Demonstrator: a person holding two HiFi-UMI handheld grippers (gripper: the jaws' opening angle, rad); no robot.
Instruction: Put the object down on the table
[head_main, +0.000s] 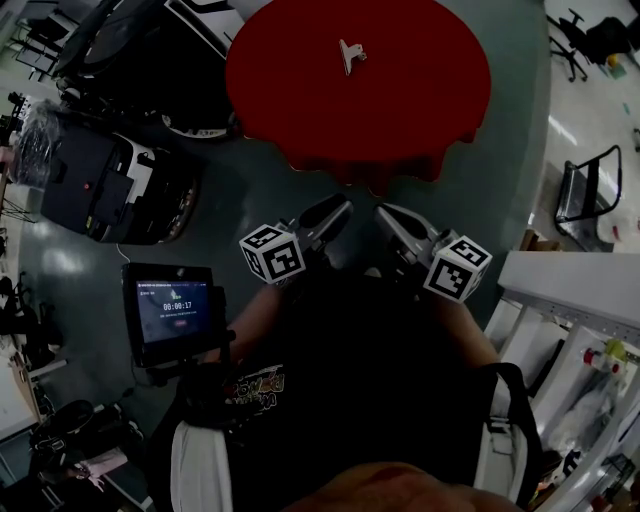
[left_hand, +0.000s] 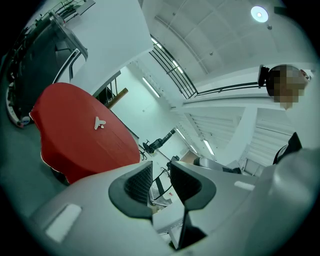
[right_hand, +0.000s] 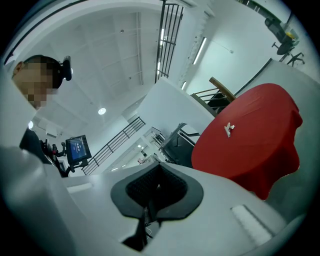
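A small metal clip lies on the round table with the red cloth, toward its far side. Both grippers are held close to the person's body, well short of the table's near edge. My left gripper is open by a narrow gap with nothing in it. My right gripper is shut, pads together and empty. The left gripper view has its jaws in front, with the clip far off on the table. In the right gripper view the closed gripper points left of the clip and the table.
A screen with a timer stands at my left. Black equipment crowds the floor left of the table. A folding chair and white shelving are on the right. Grey floor lies between me and the table.
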